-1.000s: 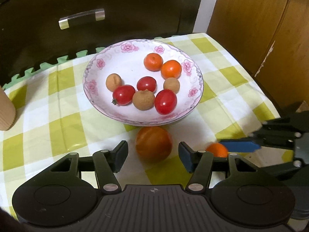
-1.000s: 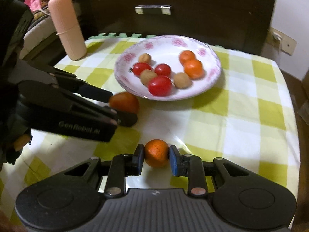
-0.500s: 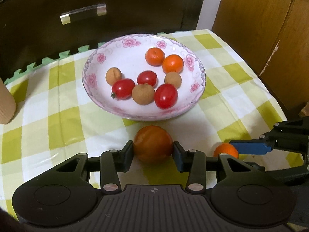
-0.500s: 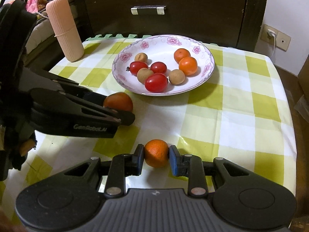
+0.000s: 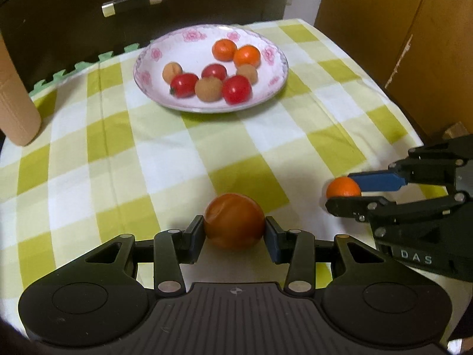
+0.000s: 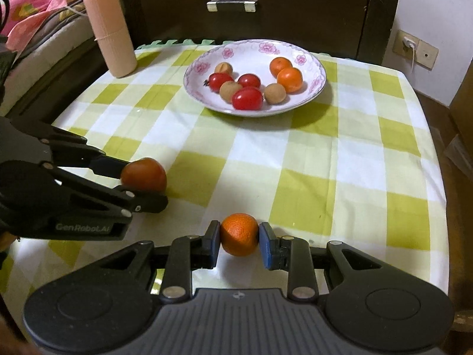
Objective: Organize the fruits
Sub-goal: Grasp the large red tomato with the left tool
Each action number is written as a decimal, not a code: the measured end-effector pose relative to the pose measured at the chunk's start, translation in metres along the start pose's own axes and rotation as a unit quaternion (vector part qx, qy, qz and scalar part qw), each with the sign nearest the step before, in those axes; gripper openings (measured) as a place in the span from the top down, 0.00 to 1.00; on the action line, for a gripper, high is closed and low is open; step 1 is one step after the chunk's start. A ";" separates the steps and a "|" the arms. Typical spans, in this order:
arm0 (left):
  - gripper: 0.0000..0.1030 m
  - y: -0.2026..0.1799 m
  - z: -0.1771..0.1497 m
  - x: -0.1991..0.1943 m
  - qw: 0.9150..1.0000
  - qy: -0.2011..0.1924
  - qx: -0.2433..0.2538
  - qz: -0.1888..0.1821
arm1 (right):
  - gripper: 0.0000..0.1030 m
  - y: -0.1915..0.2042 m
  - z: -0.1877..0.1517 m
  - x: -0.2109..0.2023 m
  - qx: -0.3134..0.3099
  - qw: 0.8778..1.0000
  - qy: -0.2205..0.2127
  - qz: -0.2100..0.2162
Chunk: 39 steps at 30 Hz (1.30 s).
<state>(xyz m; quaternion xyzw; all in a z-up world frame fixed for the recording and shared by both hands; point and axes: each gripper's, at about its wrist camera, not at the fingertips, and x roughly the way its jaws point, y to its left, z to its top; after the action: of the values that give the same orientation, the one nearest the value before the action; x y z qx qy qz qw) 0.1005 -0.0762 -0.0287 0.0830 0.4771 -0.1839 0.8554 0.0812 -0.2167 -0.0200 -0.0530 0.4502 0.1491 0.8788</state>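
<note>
The left gripper (image 5: 234, 233) is clamping its fingers on a tomato (image 5: 234, 220), the right gripper (image 6: 239, 241) on a small orange (image 6: 239, 234), both well short of the plate (image 6: 316, 88). Round skins are risking a slip, or bruising if squeezed.

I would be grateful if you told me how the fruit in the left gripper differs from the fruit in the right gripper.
The tomato in the left gripper is larger than the small orange in the right gripper. The tomato is smooth, glossy and reddish-orange; the small orange is bright orange with dimpled skin. Both are round, clamped between blue pads, and lie short of the plate.
</note>
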 end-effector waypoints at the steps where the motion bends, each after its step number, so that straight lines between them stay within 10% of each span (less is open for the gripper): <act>1: 0.51 -0.001 -0.002 0.000 1.000 0.002 0.001 0.001 | 0.73 0.002 -0.002 0.000 -0.002 1.000 0.002 -0.001; 39: 0.32 0.004 -0.021 -0.007 0.999 0.015 0.039 -0.006 | 0.59 0.012 -0.006 0.009 -0.027 0.999 0.013 0.014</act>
<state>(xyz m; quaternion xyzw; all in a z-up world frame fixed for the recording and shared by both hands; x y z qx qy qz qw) 0.0826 -0.0639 -0.0337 0.1160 0.4828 -0.2056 0.8433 0.0777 -0.2046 -0.0306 -0.0723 0.4581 0.1733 0.8689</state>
